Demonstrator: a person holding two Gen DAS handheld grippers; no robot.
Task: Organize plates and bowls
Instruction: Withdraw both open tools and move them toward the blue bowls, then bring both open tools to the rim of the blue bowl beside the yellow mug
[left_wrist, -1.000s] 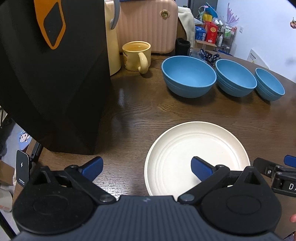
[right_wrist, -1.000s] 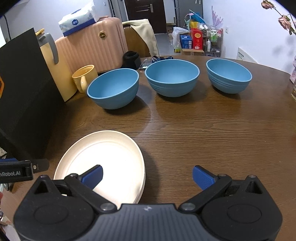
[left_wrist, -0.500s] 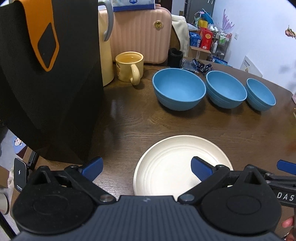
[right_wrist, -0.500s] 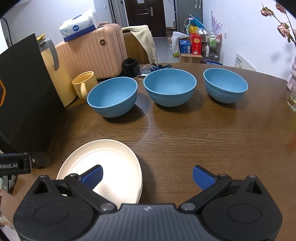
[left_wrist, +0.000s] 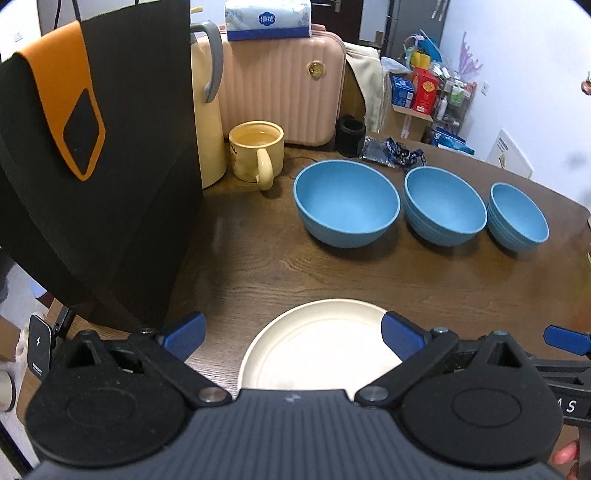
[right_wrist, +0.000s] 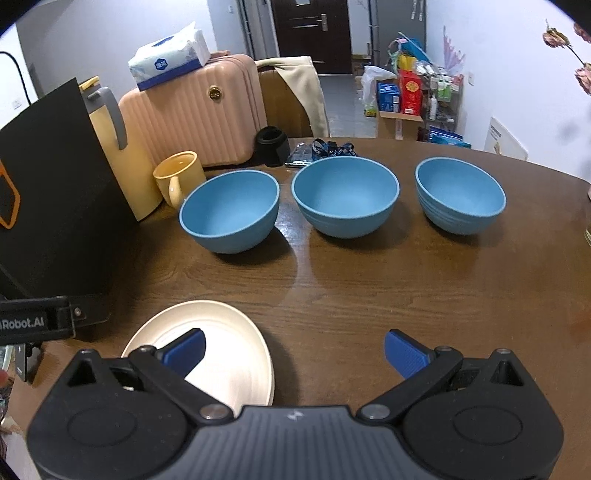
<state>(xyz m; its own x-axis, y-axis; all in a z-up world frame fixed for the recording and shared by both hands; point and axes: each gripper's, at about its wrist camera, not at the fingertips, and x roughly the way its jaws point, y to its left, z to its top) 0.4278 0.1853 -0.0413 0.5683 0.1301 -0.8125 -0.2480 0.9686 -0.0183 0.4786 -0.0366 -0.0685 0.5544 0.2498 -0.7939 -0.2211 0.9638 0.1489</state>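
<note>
The left gripper (left_wrist: 291, 334) is held wide apart and empty above the near edge of the table (left_wrist: 369, 273), its blue pads framing the cream plate (left_wrist: 321, 347) that lies flat just below. The right gripper (right_wrist: 293, 350) is spread equally wide, with nothing between its fingers; its left pad hangs over the plate's right half while the other pad is over bare wood. Three blue bowls are lined up in a row further back: the left bowl (right_wrist: 231, 212), the middle bowl (right_wrist: 345, 199) and the right bowl (right_wrist: 460, 194), each standing apart from its neighbour with a clear gap.

The step in hand appears to be choosing the first bowl to nest (nothing is gripped yet). A bowl is best taken by its rim, one pad inside and one outside the wall, and lifted straight up before being carried over its neighbour, so that the smooth rim is not dragged or tipped.

A broad strip of bare wood is left between the plate and the bowls, which gives room for travel. The left side is crowded: a black bag (left_wrist: 110, 166), a yellow mug (left_wrist: 256, 153) holding liquid and a jug (left_wrist: 207, 110) are set close by, and the plate sits near the table's front edge.
</note>
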